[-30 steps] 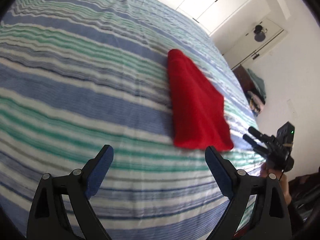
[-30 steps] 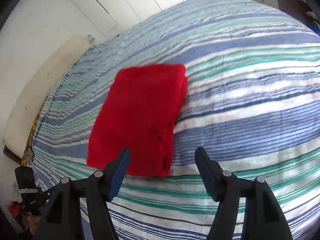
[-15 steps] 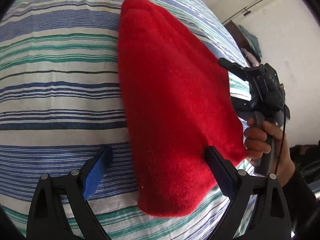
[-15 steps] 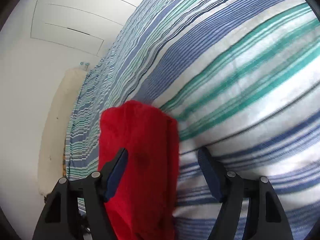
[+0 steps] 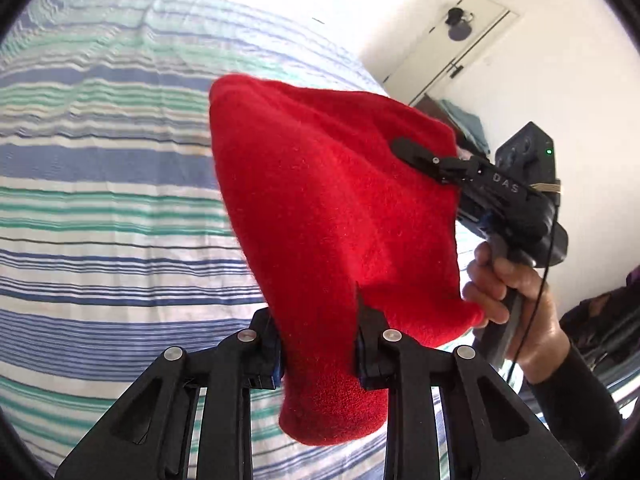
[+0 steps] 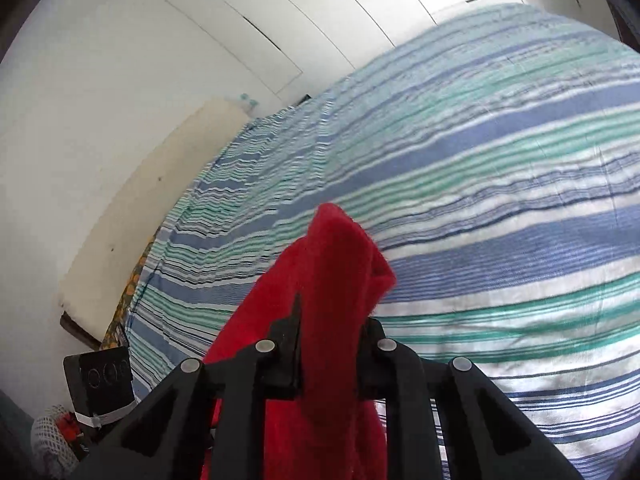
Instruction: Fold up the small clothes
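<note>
A folded red fleece garment (image 5: 328, 216) is held up off the striped bed (image 5: 100, 208). My left gripper (image 5: 318, 344) is shut on its near edge, and the cloth hangs down between the fingers. My right gripper (image 6: 330, 344) is shut on the other edge of the same garment (image 6: 332, 272). In the left wrist view the right gripper (image 5: 404, 148) shows at the right, held by a hand, with its fingers pinching the cloth's far side.
The bed has a blue, green and white striped cover (image 6: 500, 208). White wardrobe doors (image 6: 280, 24) stand behind it. A beige headboard (image 6: 132, 220) is at the left. A dark stand with folded clothes (image 5: 464, 120) stands by the wall.
Both grippers have closed on the red garment, one at each side, and lifted it off the bed. Before, both were open over the garment lying flat.
</note>
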Demonstrator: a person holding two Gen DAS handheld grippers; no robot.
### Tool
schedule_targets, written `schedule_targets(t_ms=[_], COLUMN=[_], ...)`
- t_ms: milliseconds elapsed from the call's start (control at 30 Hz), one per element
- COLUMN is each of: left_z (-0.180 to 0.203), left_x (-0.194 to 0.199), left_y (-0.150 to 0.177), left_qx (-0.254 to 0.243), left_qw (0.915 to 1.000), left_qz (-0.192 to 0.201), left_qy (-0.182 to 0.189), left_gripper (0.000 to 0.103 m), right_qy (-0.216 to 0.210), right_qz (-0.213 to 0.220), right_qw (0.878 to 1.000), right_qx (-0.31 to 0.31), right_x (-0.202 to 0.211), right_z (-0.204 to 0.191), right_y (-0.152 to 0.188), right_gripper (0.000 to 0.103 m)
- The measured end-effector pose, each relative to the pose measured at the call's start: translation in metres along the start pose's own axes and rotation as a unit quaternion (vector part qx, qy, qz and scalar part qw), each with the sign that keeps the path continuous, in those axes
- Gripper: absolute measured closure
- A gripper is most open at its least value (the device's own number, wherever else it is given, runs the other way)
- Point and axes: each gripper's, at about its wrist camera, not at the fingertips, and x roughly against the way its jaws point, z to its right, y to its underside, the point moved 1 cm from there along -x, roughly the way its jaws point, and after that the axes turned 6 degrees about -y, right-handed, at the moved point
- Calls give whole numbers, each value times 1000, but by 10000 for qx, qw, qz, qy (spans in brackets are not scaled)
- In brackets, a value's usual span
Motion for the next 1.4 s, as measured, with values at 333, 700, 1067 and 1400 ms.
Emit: schedule_targets(t_ms=[333,700,1067,1400], left_z=[-1,20,21,25], left_x=[25,142,156,169], left_y=[112,183,200,202], left_qx=[-891,-1214,-643,-572], left_qw=[9692,8973,9185,9263], left_qz=[-161,685,-293,-188], left_qy=[-2289,-4188,-3891,-3720], left_gripper=[18,5,5,5], right_qy=[2197,3111,3237,3421], right_qz=[-487,-812,-900,-982], right_qw=[9734,9431,9321,9220], right_qx=[442,843,1353,1527], right_x=[46,177,172,166], right_z=[-18,-126,-200,-212], right_y=[77,267,291,305], right_gripper=[12,5,5,5])
